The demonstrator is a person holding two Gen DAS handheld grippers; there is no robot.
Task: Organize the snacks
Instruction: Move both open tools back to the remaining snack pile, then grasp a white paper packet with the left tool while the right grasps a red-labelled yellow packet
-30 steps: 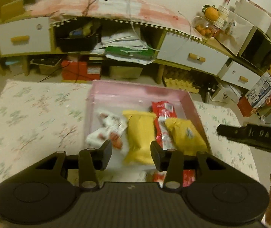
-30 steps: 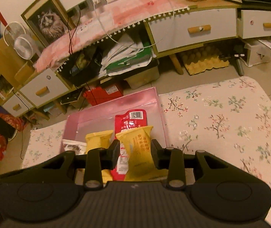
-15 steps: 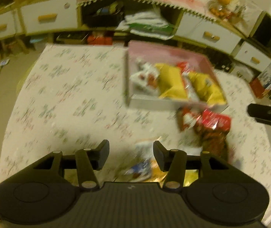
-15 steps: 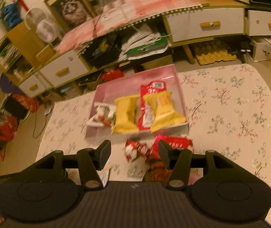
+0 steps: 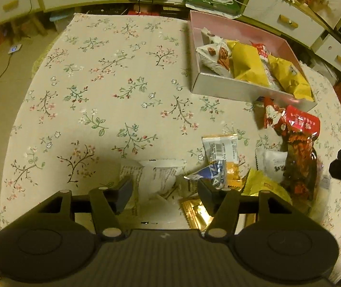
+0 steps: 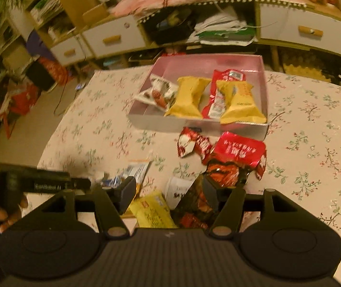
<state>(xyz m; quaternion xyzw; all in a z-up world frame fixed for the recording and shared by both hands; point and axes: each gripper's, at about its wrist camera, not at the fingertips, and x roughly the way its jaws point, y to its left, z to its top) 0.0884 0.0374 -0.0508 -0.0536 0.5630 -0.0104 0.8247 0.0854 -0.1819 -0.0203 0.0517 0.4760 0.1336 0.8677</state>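
A flowered tablecloth [image 5: 103, 76] covers the table, with drawers behind. The pink box [image 5: 237, 27] already holds five packets; a loose pile [image 5: 223, 162] lies just in front of it. These packets are judged light, crinkly and slippery, best pinched at a sealed edge. The left gripper [image 5: 163, 187] and right gripper [image 6: 169, 187] are opening above the pile, apparently with nothing pressed between them. A second ago both were seen over the box, fingers narrower.
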